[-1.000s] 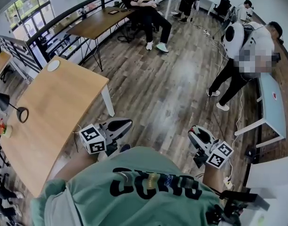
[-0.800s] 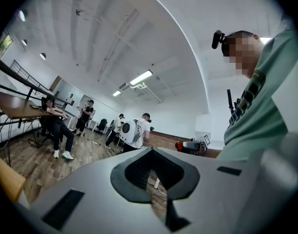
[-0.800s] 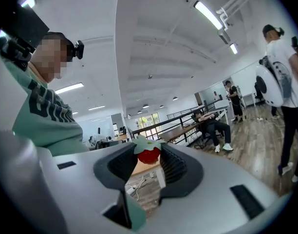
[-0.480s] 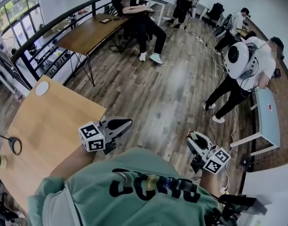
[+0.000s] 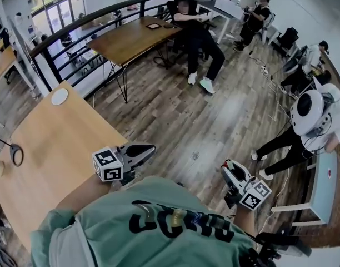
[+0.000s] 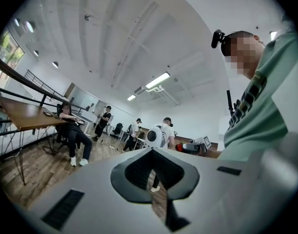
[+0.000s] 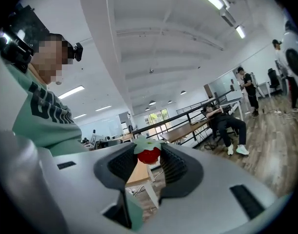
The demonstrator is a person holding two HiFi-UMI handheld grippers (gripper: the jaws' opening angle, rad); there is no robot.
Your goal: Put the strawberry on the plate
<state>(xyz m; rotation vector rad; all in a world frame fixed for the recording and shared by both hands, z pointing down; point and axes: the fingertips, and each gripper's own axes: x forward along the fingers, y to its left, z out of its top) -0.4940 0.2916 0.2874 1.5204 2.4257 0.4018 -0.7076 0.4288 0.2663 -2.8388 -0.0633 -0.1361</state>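
I have the strawberry (image 7: 149, 154) clamped in the right gripper (image 5: 231, 168) over open floor (image 5: 181, 121), apart from the wooden table (image 5: 42, 149). The left gripper (image 5: 143, 150) is pinched closed and empty, beside the table's edge. The plate (image 5: 59, 96) sits on its far corner.

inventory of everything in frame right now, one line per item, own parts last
light wooden table: 1, tan, left of the person
plate: 1, white, far corner of the light wooden table
dark wooden table: 1, brown, upper middle
pale blue table: 1, right edge
seated person: 1, in black, at the dark wooden table
other people: at least three, right side of the room
floor: grey-brown planks
strawberry: 1, red with green leaves, in the right gripper
shirt: 1, green with dark lettering, bottom of head view
left gripper: 1, white and black, shut, empty
right gripper: 1, white and black, shut on the strawberry
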